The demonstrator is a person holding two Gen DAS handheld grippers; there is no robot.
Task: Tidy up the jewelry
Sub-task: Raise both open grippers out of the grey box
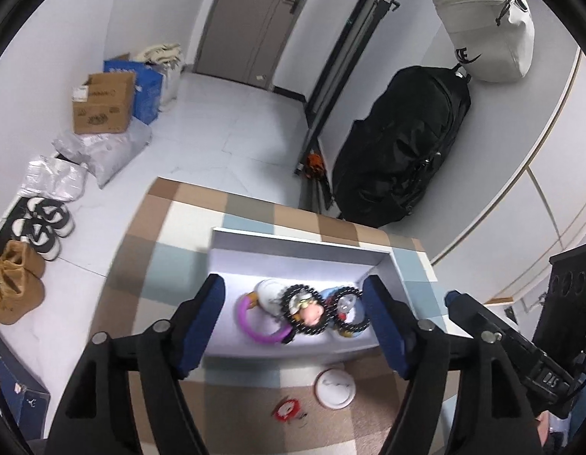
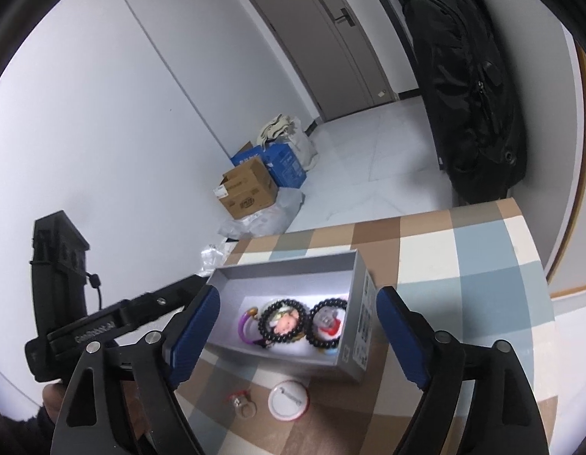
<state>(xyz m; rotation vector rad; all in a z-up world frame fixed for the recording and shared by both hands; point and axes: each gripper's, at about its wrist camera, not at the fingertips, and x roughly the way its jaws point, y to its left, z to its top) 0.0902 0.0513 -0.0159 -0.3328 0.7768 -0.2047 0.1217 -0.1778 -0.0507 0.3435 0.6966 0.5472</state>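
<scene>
The left gripper (image 1: 294, 322) is hovering with its jaws spread apart and nothing between them; the right gripper (image 2: 296, 335) is likewise gaping wide and gripping nothing. Nearest, on the checked tablecloth (image 2: 463, 303), a white round badge (image 2: 288, 400) is lying face down beside a small red charm (image 2: 240, 402). Just beyond them a grey box (image 2: 355, 341) is sitting open, holding two black bead bracelets (image 2: 280, 322), each ringing a small figure, and a purple ring (image 2: 244, 326) at the left. Farther off, cardboard boxes (image 2: 249, 187) are standing by the wall.

Both wrist views look steeply down, sharing the box (image 1: 232, 261).
</scene>
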